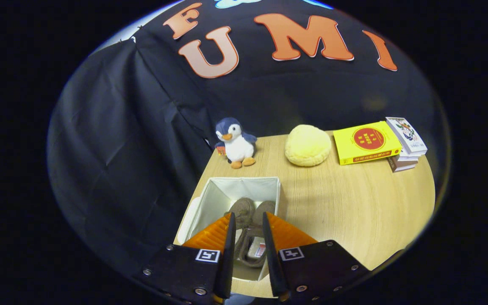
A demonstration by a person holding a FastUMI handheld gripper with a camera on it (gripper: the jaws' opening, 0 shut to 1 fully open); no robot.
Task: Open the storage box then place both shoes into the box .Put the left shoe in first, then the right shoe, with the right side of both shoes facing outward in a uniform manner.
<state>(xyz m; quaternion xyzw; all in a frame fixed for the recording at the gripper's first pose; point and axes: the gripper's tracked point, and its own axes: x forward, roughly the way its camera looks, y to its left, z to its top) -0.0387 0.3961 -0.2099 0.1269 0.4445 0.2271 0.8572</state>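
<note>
A white fabric storage box (216, 197) stands open on the wooden table (354, 203), near its left edge. Two brown-grey shoes lie side by side inside it, toes pointing away from me: one shoe (241, 208) to the left, the other shoe (265, 207) to the right, with its inner opening and label seen between my fingers. My gripper (248, 215) hovers over the near half of the box, fingers parted by a narrow gap. Neither finger visibly presses on a shoe. A white flap (188, 218) hangs at the box's left side.
Beyond the box a plush penguin (236, 142) stands at the table's far left corner. A round yellow cushion (307, 145) sits to its right, then a yellow book (367, 142) beside a small stack of books (407, 144). Black cloth walls close in behind and left.
</note>
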